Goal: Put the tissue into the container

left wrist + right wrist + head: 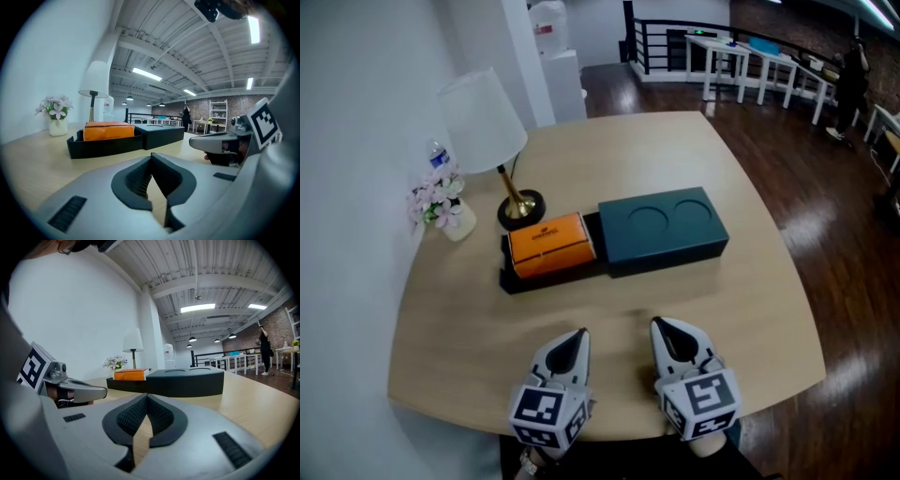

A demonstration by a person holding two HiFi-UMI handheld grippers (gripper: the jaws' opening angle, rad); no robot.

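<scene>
At the lower middle of the frame, the left gripper [580, 337] and the right gripper [660, 326] are seen side by side above the table [450, 319]. The jaws of both are closed together and nothing is held. Farther, at the centre, the orange tissue pack [550, 244] is lying in the black container [508, 279], beside 1 dark green box [664, 228]. At the upper left, 1 lamp [484, 120] and flowers [439, 197] are placed.

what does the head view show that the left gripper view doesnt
Only the head view: the water bottle behind the flowers, and the marker cube on the left gripper. Only the left gripper view: ceiling lights, and its ribbed pads meeting with nothing between. Both: orange tissue box, lamp, flowers, right gripper.
</scene>
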